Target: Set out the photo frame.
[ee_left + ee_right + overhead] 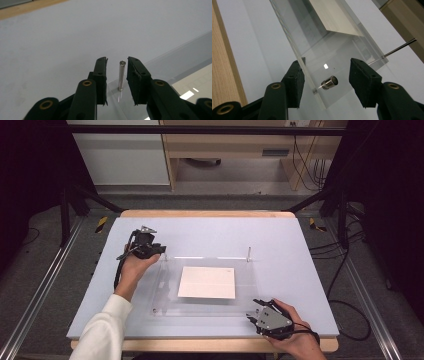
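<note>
On the blue-grey table mat (pixel 210 232) there's a clear acrylic plate (pixel 165 292) with a white sheet (pixel 207 282) under it and metal posts at the corners. My left gripper (pixel 117 72) sits spread around the far-left pin (pixel 121 75), jaws either side, not touching it. My right gripper (pixel 325 80) is spread too, around the short near-right peg (pixel 329 82). Looks like I'm lining up to grab both. Next I guess I just close squarely on each one.
</note>
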Available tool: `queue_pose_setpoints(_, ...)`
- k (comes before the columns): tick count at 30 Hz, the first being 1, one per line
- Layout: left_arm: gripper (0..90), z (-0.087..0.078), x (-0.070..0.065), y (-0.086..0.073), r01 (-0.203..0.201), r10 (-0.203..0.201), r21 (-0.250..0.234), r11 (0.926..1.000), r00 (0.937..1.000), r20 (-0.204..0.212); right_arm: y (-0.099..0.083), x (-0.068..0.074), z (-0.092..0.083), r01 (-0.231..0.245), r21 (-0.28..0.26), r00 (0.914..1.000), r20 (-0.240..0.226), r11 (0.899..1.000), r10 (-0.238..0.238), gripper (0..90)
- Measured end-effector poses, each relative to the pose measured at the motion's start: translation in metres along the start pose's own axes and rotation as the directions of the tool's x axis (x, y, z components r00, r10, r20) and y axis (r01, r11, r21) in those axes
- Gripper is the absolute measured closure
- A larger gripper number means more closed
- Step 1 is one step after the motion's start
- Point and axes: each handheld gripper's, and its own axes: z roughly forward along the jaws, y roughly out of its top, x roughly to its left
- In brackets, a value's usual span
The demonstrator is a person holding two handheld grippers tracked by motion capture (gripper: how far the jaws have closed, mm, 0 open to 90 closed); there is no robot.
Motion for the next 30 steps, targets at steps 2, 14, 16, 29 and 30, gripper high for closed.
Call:
queue_pose_setpoints(2,67.0,-0.013,-0.002,-0.004,-0.022,0.021,-0.043,0.9988,0.9997,-0.011,0.001,-0.001,-0.001,-0.001,-0.004,1.0,0.004,1.0,0.001,47.4)
queue_pose_setpoints(14,33.9,-0.07,-0.036,-0.057,-0.127,0.14,-0.209,0.9697,0.9888,0.05,0.006,-0.003,-0.007,-0.021,-0.037,0.9993,0.031,0.999,0.022,51.2)
queue_pose_setpoints(16,28.2,-0.077,-0.041,-0.058,-0.17,0.182,-0.197,0.9655,0.9821,0.048,0.007,-0.004,-0.007,-0.024,-0.035,0.9991,0.035,0.999,0.025,51.6)
queue_pose_setpoints(29,10.4,-0.113,-0.072,-0.051,-0.252,0.29,-0.281,0.926,0.9514,0.103,0.013,-0.008,-0.012,-0.05,-0.059,0.9969,0.058,0.997,0.054,54.5)
queue_pose_setpoints(30,10.4,-0.115,-0.074,-0.05,-0.257,0.295,-0.285,0.9235,0.9503,0.1,0.014,-0.008,-0.013,-0.052,-0.061,0.9968,0.058,0.997,0.055,54.8)
